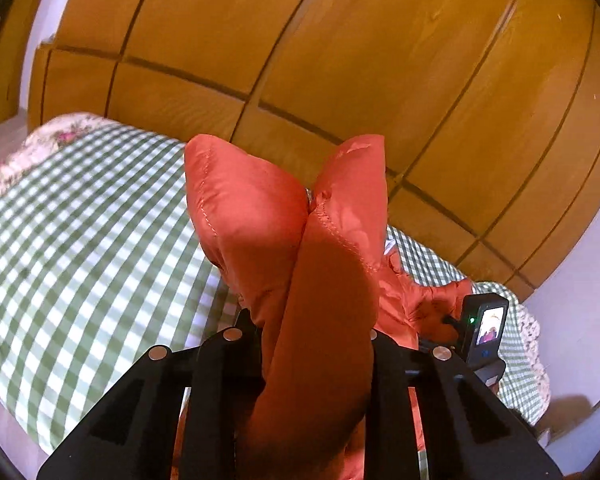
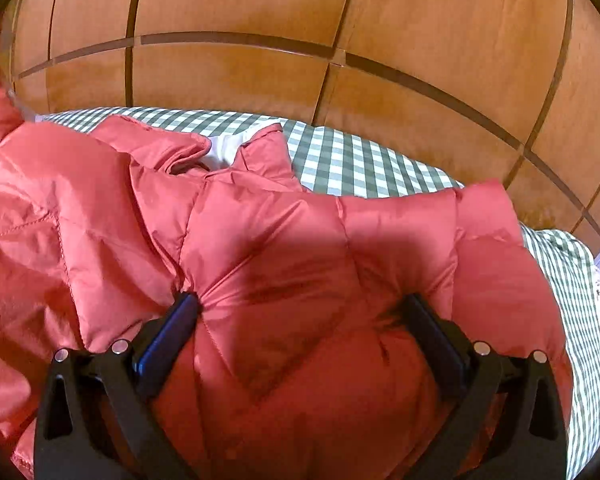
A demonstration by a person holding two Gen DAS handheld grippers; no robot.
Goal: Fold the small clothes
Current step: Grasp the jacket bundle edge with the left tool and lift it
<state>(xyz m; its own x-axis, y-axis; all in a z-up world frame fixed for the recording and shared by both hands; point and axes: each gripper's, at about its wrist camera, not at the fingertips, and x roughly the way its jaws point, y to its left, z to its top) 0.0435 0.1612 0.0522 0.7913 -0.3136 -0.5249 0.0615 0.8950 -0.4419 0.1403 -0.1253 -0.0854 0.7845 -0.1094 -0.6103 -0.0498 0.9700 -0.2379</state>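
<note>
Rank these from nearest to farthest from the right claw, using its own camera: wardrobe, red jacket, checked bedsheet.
1. Red jacket: between the right claw fingers.
2. Checked bedsheet: beyond the jacket, on the bed.
3. Wardrobe: behind the bed, farthest.

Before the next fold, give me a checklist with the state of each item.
1. Left gripper shut on the red puffer jacket: ok, a thick fold rises between its fingers.
2. Right gripper holding fabric: cannot tell; its fingers sit wide apart, pressed into the padding.
3. Jacket on the checked bedspread: ok.
4. Jacket flat and smooth: not ok, bunched and creased.
5. White inner lining tucked away: not ok, it shows.
6. Room toward the wooden wardrobe: ok.
</note>
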